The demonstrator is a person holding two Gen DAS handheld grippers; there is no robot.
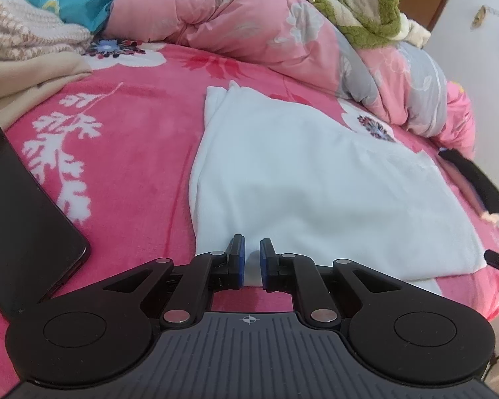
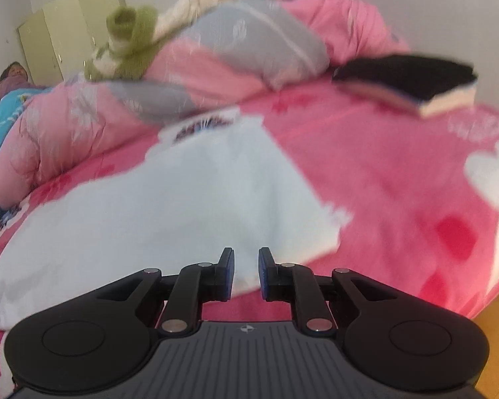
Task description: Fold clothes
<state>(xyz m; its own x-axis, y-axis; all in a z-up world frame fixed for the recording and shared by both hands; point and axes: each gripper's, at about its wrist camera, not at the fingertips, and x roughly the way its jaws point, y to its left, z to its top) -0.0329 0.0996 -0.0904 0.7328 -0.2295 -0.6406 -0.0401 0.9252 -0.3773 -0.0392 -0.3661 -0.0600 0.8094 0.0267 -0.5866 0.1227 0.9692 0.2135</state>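
Both grippers, left (image 1: 252, 259) and right (image 2: 246, 271), hover with jaws narrowly apart, gripping nothing, over the folded white garment's (image 1: 299, 179) near edge.

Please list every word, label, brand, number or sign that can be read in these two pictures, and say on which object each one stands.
No readable text in either view.
Left hand-held gripper: only a small crosshair mark on its body, no letters.
Right hand-held gripper: the same mark.
Black phone: dark screen, nothing shown.

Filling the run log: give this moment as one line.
stage: folding | white garment flat on pink blanket | left gripper nearly shut at hem | right gripper likewise
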